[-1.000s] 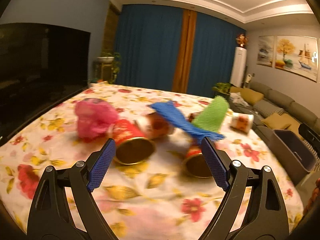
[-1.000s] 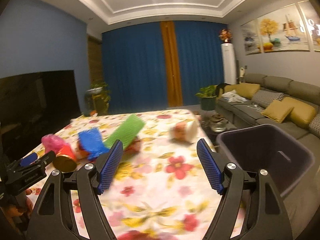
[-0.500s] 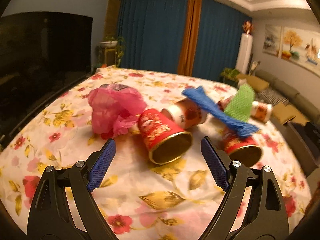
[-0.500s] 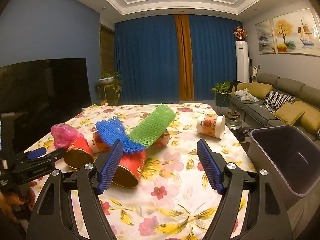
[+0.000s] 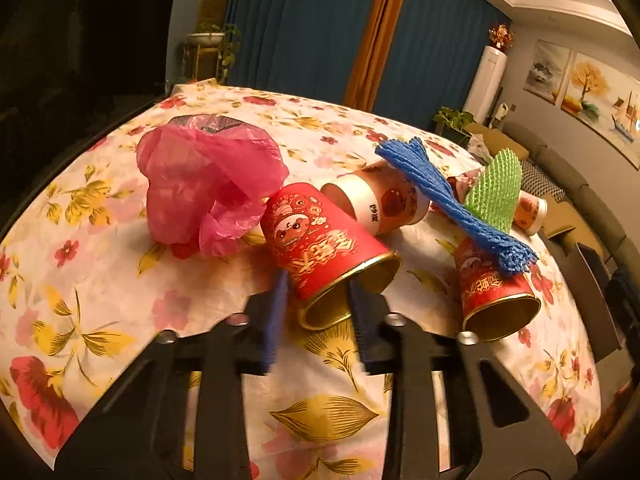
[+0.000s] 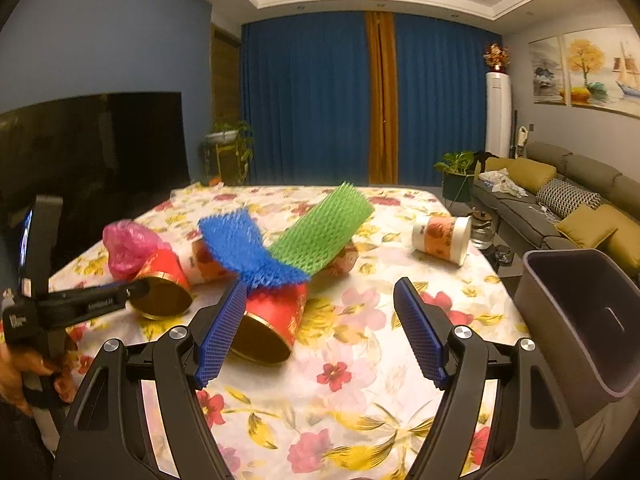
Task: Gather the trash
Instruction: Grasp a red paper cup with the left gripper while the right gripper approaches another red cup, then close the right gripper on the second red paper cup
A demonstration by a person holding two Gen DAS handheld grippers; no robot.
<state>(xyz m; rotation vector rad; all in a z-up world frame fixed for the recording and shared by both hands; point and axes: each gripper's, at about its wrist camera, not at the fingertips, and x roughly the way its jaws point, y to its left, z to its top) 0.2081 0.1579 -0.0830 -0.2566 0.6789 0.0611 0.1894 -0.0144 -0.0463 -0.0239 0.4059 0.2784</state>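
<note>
Flowered cloth covers the desk (image 6: 360,360). Left claw (image 5: 316,308) has narrowed around the rim of a toppled red cup (image 5: 328,248) beside pink plastic (image 5: 200,192); contact unclear. Right claw (image 6: 320,320) gapes wide, empty, near the bin (image 6: 580,320).

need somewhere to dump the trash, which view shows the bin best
The right wrist view: the dark bin stands beside the table's right edge, its open mouth and inner wall plain. The left wrist view catches only a dark sliver of it at the frame's right edge.
</note>
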